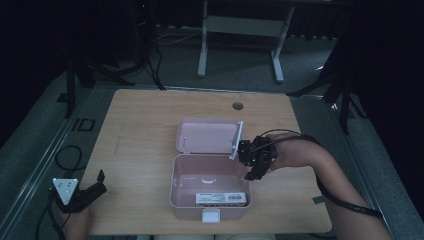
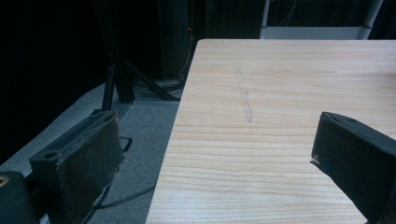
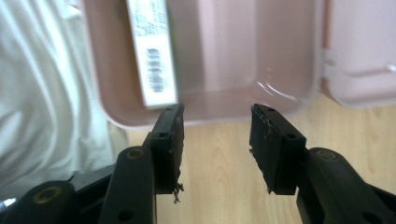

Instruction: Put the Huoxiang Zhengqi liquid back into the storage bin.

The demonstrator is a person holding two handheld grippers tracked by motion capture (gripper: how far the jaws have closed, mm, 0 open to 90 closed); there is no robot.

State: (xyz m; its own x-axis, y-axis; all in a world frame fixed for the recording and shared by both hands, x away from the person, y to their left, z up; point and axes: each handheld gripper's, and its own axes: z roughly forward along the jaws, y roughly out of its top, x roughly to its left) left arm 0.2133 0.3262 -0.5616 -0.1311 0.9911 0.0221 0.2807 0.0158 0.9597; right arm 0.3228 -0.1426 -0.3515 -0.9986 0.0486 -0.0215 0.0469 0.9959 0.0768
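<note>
Fig.: pink plastic box (image 1: pixel 210 187) w/ hinged lid (image 1: pixel 207 135), in front of me at table centre, near the front edge. Box stands open, lid swung fully back and lying flat on the wood, inner side up. Inside the tub, along the near wall, lies a flat white carton (image 1: pixel 221 198) w/ printed label and barcode; rest of tub floor bare. White latch tab (image 1: pixel 210 215) sticks out at the front rim.

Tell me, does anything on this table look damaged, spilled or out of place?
Nothing spilled or broken. The pink box sits open, its lid lying flat behind it, a small labelled white carton inside. One oddity: a faint grey scuff on the wooden table.
</note>
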